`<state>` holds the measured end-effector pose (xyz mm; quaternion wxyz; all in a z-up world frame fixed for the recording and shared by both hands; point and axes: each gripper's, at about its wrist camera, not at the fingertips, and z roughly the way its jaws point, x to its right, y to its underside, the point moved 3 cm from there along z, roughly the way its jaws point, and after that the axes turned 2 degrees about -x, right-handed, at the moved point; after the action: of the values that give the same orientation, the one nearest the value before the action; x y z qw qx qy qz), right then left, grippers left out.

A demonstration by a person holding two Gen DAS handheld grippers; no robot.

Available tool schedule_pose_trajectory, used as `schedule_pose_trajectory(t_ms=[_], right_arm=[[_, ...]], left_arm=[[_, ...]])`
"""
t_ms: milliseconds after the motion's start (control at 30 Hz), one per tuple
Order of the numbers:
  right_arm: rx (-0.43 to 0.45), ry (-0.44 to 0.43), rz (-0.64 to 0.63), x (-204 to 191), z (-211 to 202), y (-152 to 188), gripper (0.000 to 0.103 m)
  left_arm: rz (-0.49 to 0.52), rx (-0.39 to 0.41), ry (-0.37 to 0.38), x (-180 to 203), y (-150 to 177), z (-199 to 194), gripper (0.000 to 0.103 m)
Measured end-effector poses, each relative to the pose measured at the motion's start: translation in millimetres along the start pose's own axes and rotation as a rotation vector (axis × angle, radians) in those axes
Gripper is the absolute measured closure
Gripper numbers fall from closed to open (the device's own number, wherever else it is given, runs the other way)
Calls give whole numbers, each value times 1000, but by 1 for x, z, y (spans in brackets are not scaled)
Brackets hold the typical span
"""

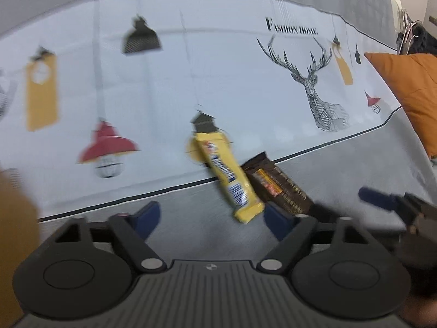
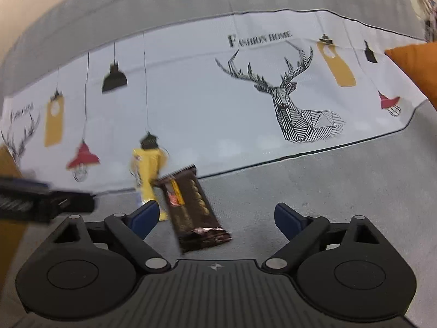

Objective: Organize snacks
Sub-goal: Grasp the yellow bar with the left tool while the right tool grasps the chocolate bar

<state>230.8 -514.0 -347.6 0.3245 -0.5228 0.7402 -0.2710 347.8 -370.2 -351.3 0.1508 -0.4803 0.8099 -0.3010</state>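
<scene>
A yellow snack pack point(image 1: 226, 175) lies slanted across the edge of a white printed cloth point(image 1: 218, 82), with a dark brown snack pack point(image 1: 278, 188) touching its right side. My left gripper point(image 1: 211, 217) is open; the yellow pack's near end lies between its fingers, closer to the right one, and the pads do not press it. In the right wrist view the brown pack point(image 2: 191, 207) lies between the open fingers of my right gripper point(image 2: 215, 216), untouched, with the yellow pack point(image 2: 147, 175) behind it to the left. A blue fingertip of the right gripper point(image 1: 382, 199) shows beside the brown pack.
The cloth, printed with a deer point(image 2: 295, 109) and hanging lamps, covers a grey padded surface point(image 2: 327, 186). An orange cushion point(image 1: 409, 95) sits at the right edge. A blurred tan object point(image 1: 13, 232) fills the near left. Clothes hangers point(image 1: 407, 27) hang at the far right.
</scene>
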Motion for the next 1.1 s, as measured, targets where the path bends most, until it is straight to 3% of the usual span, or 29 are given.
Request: schedule_pose_trajectory(t_ms=[67,133,233,300,333,367,400,433,467,500,700,800,900,1000,1067,1100], right_arm=[[-47,-7,-8,0,8,2,25],[-52,-36,11,-1,13,1,27],[-55,-48,-43,-13,21,-1,27],[-71,-17,-99,-20,30,1,27],[-91,18,-111,-20,36,3,27],[-106,30,-100,-17,40,5,28],[-114,19,-69,-15,43,6,28],[-104,13,-45,-13,43,6,38],[-97,0,-26,-14,42,4,55],[-101,-9,-7,-16,42,3,59],[-152,35,-52,-58,30,14,61],[-107,54,-64,-78,6,27,64],[-91,5,-85,-85,7,30,63],[-87,10,-158,-86,22,29,43],[-131,-16,-149,-79,38,30,29],[-120,-23,-150,-78,41,30,28]], left_arm=[[-24,-8,42,1,-7,23,24],[-58,-23,64,-1,-14,42,28],[-93,-84,80,-3,-19,67,45],[-90,-68,86,-6,-20,68,57],[-84,-79,87,-8,-20,67,72],[-86,-95,93,-11,-18,66,76],[-92,-103,96,-14,-17,63,76],[-97,-117,96,-18,-14,60,76],[-97,-131,93,-21,-10,55,76],[-97,-144,88,-24,-6,50,76],[-36,-237,55,-20,31,13,77],[10,-237,43,-22,32,12,77],[-34,-227,36,-33,26,20,72],[-26,-221,51,-31,22,26,61],[16,-212,42,-25,21,27,60],[57,-210,27,-20,21,28,64]])
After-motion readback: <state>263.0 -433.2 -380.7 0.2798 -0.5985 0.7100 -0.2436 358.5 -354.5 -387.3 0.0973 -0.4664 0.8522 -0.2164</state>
